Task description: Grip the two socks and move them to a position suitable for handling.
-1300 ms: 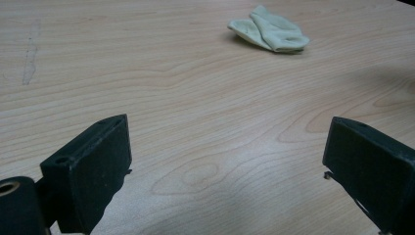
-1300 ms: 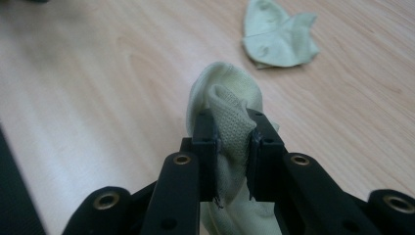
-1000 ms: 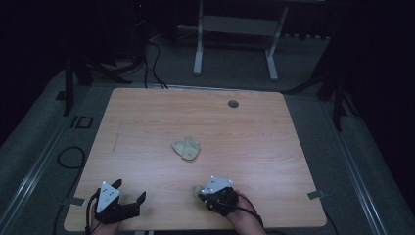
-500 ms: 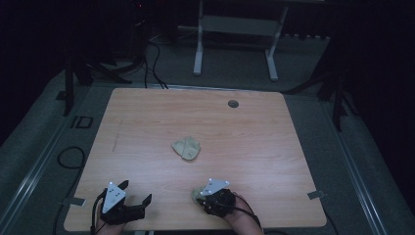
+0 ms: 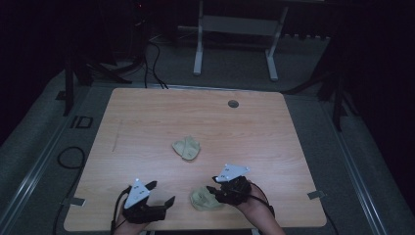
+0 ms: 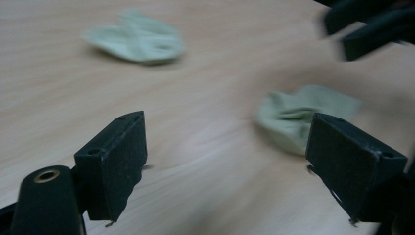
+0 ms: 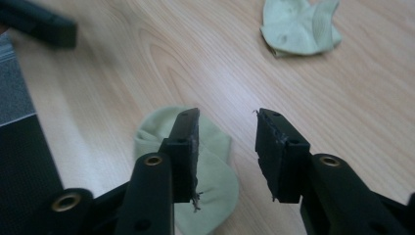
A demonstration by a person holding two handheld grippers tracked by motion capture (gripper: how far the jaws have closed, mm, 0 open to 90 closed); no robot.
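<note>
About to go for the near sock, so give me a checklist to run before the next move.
1. Right gripper open, nothing between its jaws: ok.
2. Near sock lying loose on the table, under the right gripper: ok.
3. Left gripper open and empty, its jaws just closing slightly: ok.
4. Far sock apart from both grippers, out of the way: ok.
5. Which end of the near sock is the cuff: cannot tell, it is crumpled.

Count on inspection: two pale green socks, one crumpled near the middle of the desk (image 5: pixel 147 117), noted as the far sock (image 5: pixel 187 147), and one at the near edge, noted as the near sock (image 5: pixel 204 198). Two hand-held grippers: the left hand-held gripper (image 5: pixel 159 192) and the right hand-held gripper (image 5: pixel 211 190). One desk. One round grommet (image 5: pixel 233 104) in the desk top.
</note>
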